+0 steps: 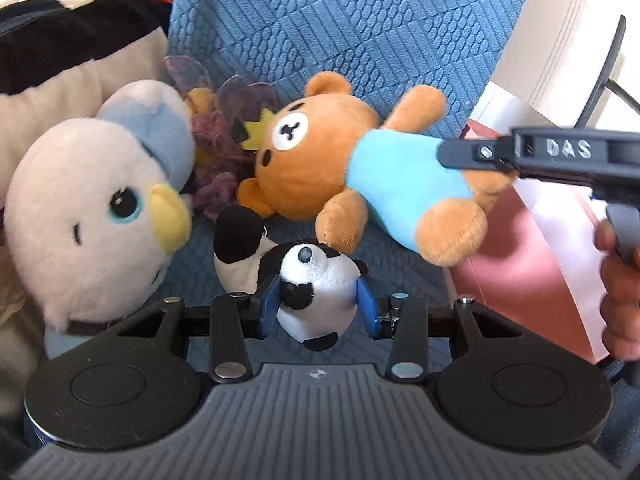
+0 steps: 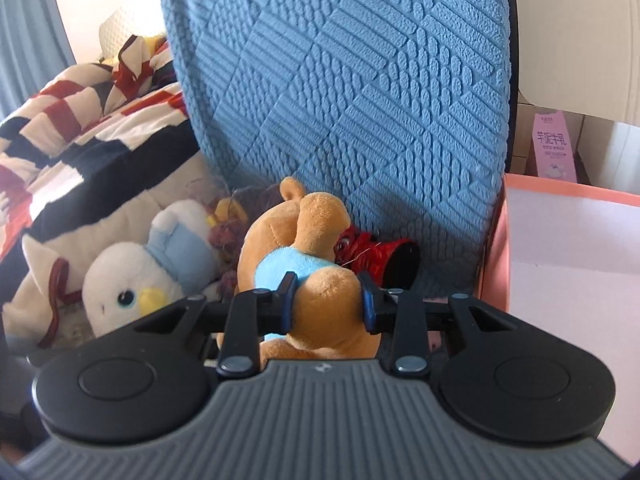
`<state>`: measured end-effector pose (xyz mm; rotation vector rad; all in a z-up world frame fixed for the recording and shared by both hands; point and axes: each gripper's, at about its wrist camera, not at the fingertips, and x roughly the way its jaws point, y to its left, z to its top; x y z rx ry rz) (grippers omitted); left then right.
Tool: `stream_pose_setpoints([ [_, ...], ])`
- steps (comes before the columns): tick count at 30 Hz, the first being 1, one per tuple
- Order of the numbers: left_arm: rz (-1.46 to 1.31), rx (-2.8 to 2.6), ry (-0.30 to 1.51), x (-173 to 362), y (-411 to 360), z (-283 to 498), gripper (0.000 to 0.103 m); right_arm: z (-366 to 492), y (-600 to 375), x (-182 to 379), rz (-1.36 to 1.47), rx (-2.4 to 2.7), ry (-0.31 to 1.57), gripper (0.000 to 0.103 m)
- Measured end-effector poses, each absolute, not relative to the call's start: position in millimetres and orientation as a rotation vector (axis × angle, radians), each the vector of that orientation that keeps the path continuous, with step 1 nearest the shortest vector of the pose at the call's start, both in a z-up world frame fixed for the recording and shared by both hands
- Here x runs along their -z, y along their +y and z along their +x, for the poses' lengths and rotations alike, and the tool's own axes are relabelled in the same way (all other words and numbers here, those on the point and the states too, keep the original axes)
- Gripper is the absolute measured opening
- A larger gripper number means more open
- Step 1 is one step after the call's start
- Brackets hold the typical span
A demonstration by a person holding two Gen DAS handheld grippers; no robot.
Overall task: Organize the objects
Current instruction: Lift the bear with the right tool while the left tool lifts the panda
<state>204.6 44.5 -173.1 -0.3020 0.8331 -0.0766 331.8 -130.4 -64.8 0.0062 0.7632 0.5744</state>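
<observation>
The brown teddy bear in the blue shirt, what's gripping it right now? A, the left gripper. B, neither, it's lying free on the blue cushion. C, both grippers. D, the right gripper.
D: the right gripper has its jaws closed on the brown teddy bear at its lower body, while the left gripper holds the small panda plush.

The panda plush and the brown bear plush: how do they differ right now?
The panda plush is black and white; the brown bear plush is tan with a blue shirt. The panda is much smaller. The left gripper holds the panda's head; the right gripper clamps the bear's leg. Both are soft toys, each gripped.
</observation>
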Motion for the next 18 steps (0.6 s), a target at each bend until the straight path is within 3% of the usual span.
stream_pose_setpoints([
  [12, -0.434, 0.047, 0.895, 185.8, 54.3, 188.8, 0.049, 267.4, -126.9, 81.4, -0.122, -0.508, 0.790, 0.038],
  [14, -0.497, 0.053, 0.906, 186.9, 60.0, 190.5, 0.054, 261.9, -125.6, 85.3, -0.131, -0.501, 0.804, 0.040],
  [17, -0.552, 0.032, 0.909, 189.6, 66.8, 191.9, 0.063, 258.6, -122.2, 85.9, -0.162, -0.504, 0.783, 0.046],
  [18, -0.562, 0.025, 0.912, 190.4, 68.6, 193.0, 0.064, 257.9, -120.5, 85.5, -0.179, -0.507, 0.767, 0.056],
])
